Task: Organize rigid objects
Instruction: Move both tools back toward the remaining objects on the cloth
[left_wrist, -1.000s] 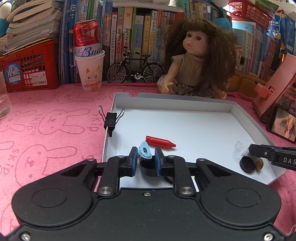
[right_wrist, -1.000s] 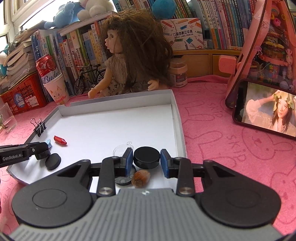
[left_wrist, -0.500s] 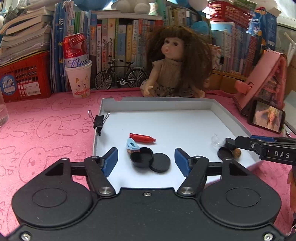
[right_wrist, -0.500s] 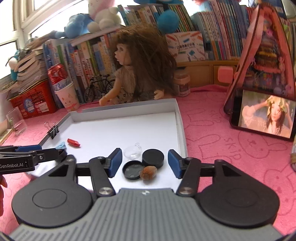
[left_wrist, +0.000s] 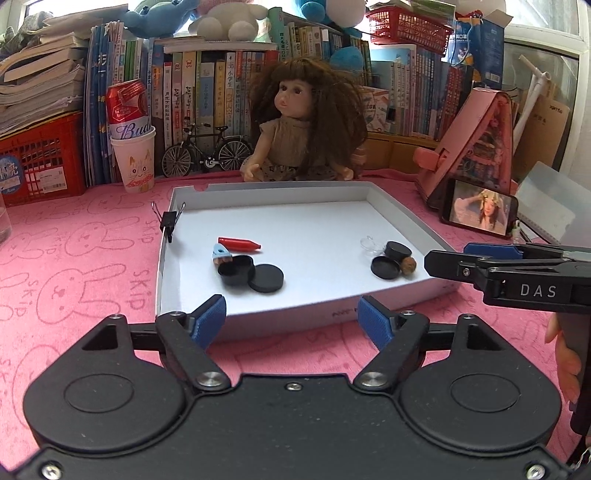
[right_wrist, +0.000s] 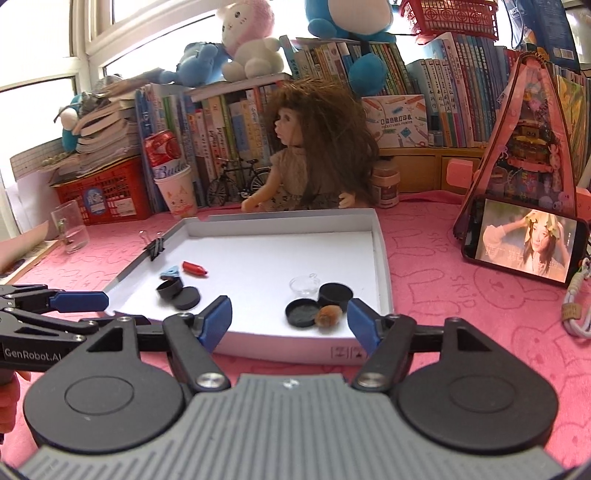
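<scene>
A white tray (left_wrist: 173, 236) (right_wrist: 380, 258) lies on the pink cloth. At its left sit a small black pot (left_wrist: 236, 270) (right_wrist: 170, 288), its black lid (left_wrist: 266, 278) (right_wrist: 186, 297), a red crayon (left_wrist: 239, 244) (right_wrist: 194, 268) and a light blue piece (left_wrist: 221, 253) (right_wrist: 170, 273). At its right lie a black cap (left_wrist: 398, 250) (right_wrist: 335, 294), an upturned black lid (left_wrist: 385, 267) (right_wrist: 302, 312), a brown nut (left_wrist: 409, 264) (right_wrist: 328, 316) and a clear dish (left_wrist: 371, 244) (right_wrist: 303, 285). My left gripper (left_wrist: 291, 321) hangs before the tray's near edge, jaws opening, nothing between them. My right gripper (right_wrist: 290, 319) does likewise, jaws opening and empty.
A black binder clip (left_wrist: 169, 221) grips the tray's left wall. Behind the tray sit a doll (left_wrist: 299, 129), a toy bicycle (left_wrist: 207, 155) and a paper cup with a red can (left_wrist: 133, 162). A phone (left_wrist: 480, 212) leans at the right, a drinking glass (right_wrist: 70, 230) at the left.
Both grippers let go of the black pieces, spread their jaws wide and drew back out of the tray to just before its near edge, rising a little.
</scene>
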